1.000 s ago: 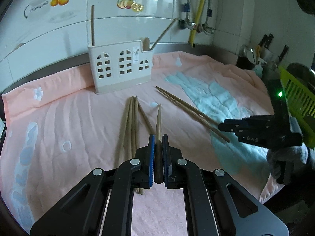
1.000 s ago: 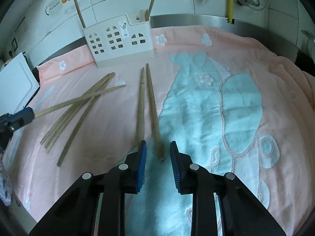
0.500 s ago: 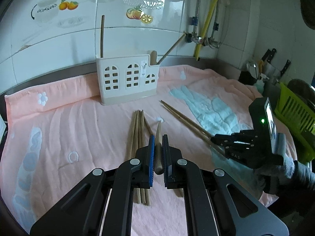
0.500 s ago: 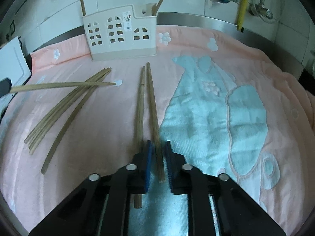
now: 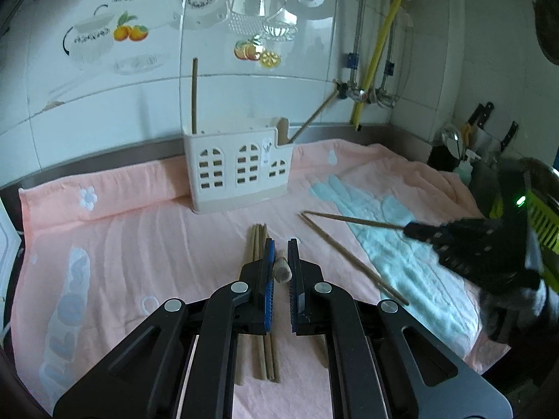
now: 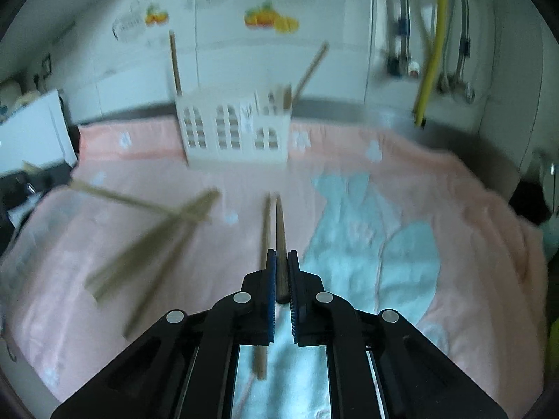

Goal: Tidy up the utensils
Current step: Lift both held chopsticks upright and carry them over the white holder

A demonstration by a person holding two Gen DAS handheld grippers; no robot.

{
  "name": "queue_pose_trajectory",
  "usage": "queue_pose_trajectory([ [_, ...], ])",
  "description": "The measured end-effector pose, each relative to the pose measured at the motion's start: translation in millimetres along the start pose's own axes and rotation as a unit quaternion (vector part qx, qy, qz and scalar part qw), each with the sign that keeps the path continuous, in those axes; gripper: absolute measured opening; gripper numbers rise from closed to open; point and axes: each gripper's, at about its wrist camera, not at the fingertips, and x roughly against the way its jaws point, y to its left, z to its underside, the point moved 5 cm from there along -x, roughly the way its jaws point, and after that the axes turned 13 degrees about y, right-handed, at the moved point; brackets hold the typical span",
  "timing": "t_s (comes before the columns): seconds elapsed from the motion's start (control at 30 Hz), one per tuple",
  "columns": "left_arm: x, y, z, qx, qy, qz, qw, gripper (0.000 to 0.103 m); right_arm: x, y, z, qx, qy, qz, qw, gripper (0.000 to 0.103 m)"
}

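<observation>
A white utensil holder [image 5: 237, 171] with arched cut-outs stands at the back of the pink towel [image 5: 139, 244]; it also shows in the right wrist view [image 6: 232, 136]. My left gripper [image 5: 280, 255] is shut on a wooden chopstick [image 5: 281, 272], seen end-on and lifted above the towel. My right gripper [image 6: 282, 262] is shut on another chopstick [image 6: 280, 230], raised off the towel and pointing at the holder; it also shows in the left wrist view [image 5: 353, 220]. Its partner chopstick [image 5: 349, 255] lies on the towel. A bundle of chopsticks [image 5: 256, 244] lies under my left gripper.
Two chopsticks stand in the holder [image 5: 194, 94], one at each end. A yellow pipe [image 5: 377, 45] and taps run down the tiled wall. Knives [image 5: 482, 118] and a green basket [image 5: 545, 223] sit at the far right. A white box [image 6: 35, 132] stands at the left.
My right gripper has closed on one chopstick of the pair and lifted it off the towel. My left gripper has raised and tilted its chopstick toward the holder.
</observation>
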Motion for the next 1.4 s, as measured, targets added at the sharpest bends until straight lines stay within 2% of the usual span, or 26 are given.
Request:
queue_pose_trajectory([
  [0.23, 8, 5, -21, -0.004, -0.009, -0.003, 0.9999, 0.006, 37, 3, -56, 0.012, -0.043, -0.022, 0.999, 0.007],
  [0.63, 14, 13, -83, -0.003, -0.018, 0.003, 0.9998, 0.006, 64, 4, -148, 0.028, -0.052, -0.051, 0.997, 0.007],
  [0.83, 29, 15, -123, -0.012, -0.046, -0.006, 0.9989, 0.005, 76, -1, -192, 0.028, -0.067, -0.046, 0.996, 0.007],
  [0.97, 43, 15, -155, -0.018, -0.074, -0.019, 0.9969, 0.005, 76, -3, -213, 0.031, -0.073, -0.040, 0.996, 0.007],
  [1.1, 51, 14, -186, -0.032, -0.106, -0.049, 0.9926, 0.005, 70, -5, -231, 0.029, -0.074, -0.041, 0.996, 0.007],
  [1.4, 40, 29, -228, -0.031, -0.130, -0.087, 0.9872, 0.005, 46, -6, -259, 0.028, -0.070, -0.050, 0.996, 0.007],
])
